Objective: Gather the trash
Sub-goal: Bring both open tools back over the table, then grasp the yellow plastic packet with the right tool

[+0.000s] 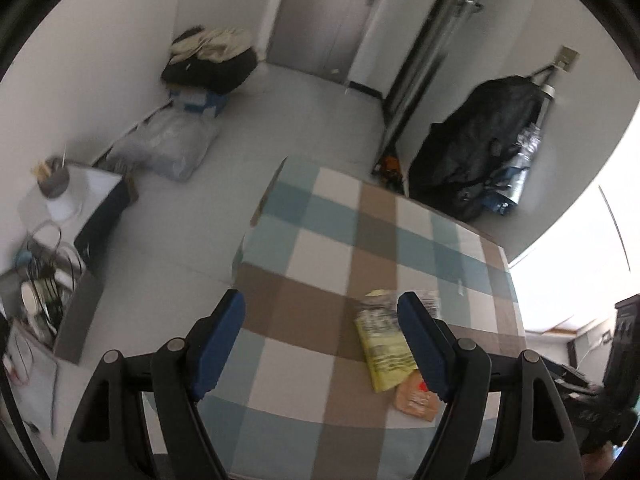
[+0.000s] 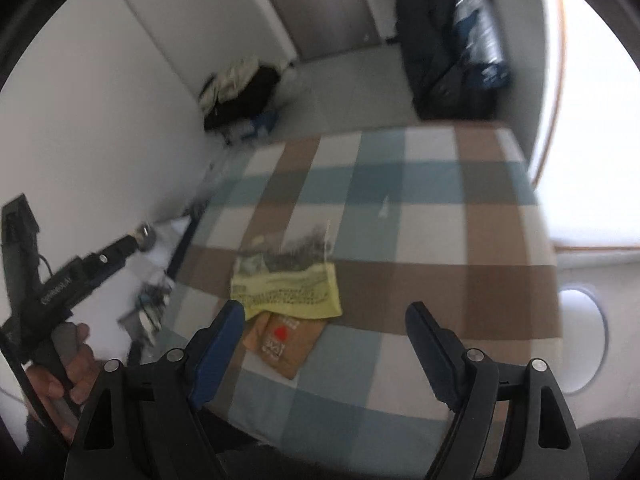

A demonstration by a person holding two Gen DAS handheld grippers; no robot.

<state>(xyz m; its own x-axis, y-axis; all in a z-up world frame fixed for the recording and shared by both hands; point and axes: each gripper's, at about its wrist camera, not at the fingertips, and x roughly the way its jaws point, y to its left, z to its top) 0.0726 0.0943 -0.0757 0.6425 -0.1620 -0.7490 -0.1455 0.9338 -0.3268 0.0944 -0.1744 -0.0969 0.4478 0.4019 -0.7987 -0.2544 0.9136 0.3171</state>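
A yellow printed wrapper (image 1: 384, 350) lies on the checked tablecloth (image 1: 320, 240), with a crumpled clear wrapper (image 1: 380, 300) at its far end and a brown packet (image 1: 416, 398) with a red mark at its near end. My left gripper (image 1: 322, 312) is open and empty above the table; its right finger covers part of the yellow wrapper. In the right wrist view the yellow wrapper (image 2: 288, 292), the clear wrapper (image 2: 296, 254) and the brown packet (image 2: 280, 344) lie just ahead of my right gripper (image 2: 326, 322), which is open and empty. The left gripper's body shows at far left, held in a hand.
Left of the table are a dark box with a white roll (image 1: 64, 200), a crate of cables (image 1: 44, 292) and a clear plastic bag (image 1: 168, 144) on the floor. A black bag pile (image 1: 208, 64) sits in the corner. A big dark bag (image 1: 480, 148) leans on the far wall.
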